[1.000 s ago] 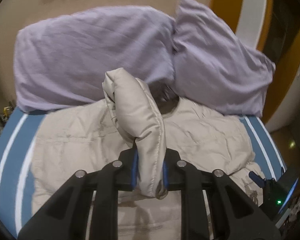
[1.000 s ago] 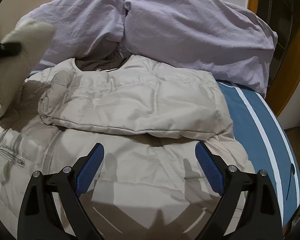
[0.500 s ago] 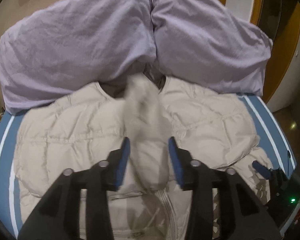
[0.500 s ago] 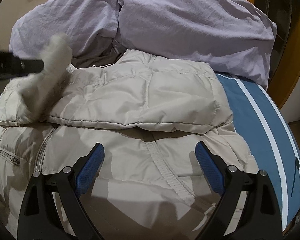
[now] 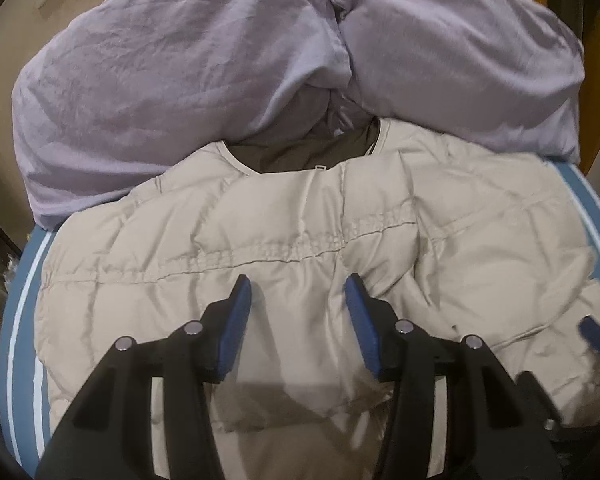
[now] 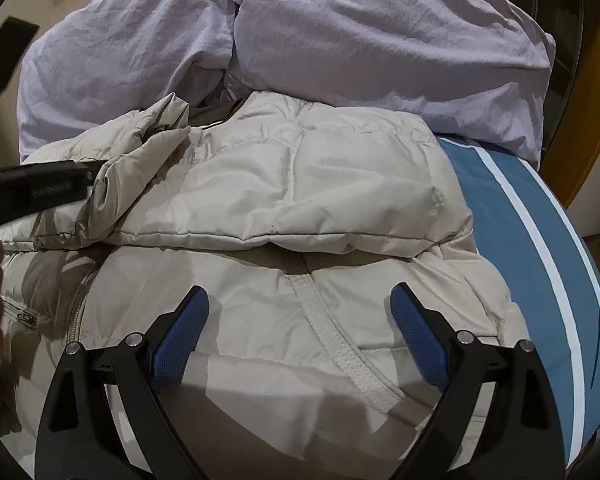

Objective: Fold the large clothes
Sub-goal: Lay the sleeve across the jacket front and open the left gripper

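A beige puffer jacket (image 5: 300, 236) lies on the bed with its collar toward the pillows; it also shows in the right wrist view (image 6: 300, 184). Both sleeves are folded across the chest, the left one (image 6: 136, 176) lying crumpled on top. My left gripper (image 5: 298, 300) is open and empty just above the folded left sleeve. My right gripper (image 6: 300, 316) is open and empty over the jacket's lower front, near the zipper (image 6: 340, 352). The left gripper's black arm (image 6: 32, 192) shows at the left edge of the right wrist view.
Two lilac pillows (image 5: 172, 80) (image 6: 380, 28) lie behind the jacket's collar. The blue bedsheet with white stripes (image 6: 540, 248) shows to the right and at the left (image 5: 20, 300). An orange wooden frame (image 6: 592, 128) stands at the far right.
My left gripper carried the left sleeve across the chest, opened and let it drop onto the jacket. My right gripper stayed open and moved slightly closer.
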Action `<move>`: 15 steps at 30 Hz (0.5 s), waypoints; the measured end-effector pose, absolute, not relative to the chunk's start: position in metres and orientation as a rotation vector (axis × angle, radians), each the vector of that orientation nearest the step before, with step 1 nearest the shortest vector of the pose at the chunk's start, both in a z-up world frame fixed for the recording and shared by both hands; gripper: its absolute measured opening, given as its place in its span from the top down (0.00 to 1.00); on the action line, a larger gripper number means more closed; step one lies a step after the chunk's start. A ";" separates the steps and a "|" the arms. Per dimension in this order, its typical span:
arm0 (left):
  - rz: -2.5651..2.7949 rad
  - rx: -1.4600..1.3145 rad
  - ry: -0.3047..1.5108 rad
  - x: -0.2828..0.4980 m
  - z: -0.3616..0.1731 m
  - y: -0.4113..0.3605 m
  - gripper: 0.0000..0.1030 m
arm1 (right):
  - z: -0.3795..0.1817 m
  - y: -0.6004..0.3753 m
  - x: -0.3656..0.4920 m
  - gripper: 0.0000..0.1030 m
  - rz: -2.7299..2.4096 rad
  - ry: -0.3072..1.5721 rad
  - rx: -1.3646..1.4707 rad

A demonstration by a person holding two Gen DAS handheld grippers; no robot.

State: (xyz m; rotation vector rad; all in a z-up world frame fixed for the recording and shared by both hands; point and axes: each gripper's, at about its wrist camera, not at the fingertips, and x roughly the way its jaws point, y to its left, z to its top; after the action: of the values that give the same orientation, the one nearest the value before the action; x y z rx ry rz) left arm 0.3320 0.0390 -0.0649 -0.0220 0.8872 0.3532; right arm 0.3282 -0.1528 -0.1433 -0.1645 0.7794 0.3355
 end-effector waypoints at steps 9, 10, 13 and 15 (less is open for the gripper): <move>0.386 -0.006 0.893 0.343 -0.077 0.038 0.47 | -0.146 -0.153 0.329 0.07 0.325 0.776 -0.161; 0.388 -0.006 0.893 0.344 -0.078 0.038 0.47 | -0.147 -0.153 0.329 0.07 0.324 0.777 -0.162; 0.392 0.002 0.888 0.344 -0.079 0.036 0.46 | -0.147 -0.153 0.330 0.07 0.324 0.782 -0.162; 0.395 0.007 0.883 0.343 -0.078 0.036 0.45 | -0.147 -0.153 0.330 0.07 0.326 0.788 -0.161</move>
State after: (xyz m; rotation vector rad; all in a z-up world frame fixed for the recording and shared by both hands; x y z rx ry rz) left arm 0.3427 0.0361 -0.0778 0.0067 0.8835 0.3950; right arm 0.3304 -0.1534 -0.1470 -0.1606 0.7879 0.3259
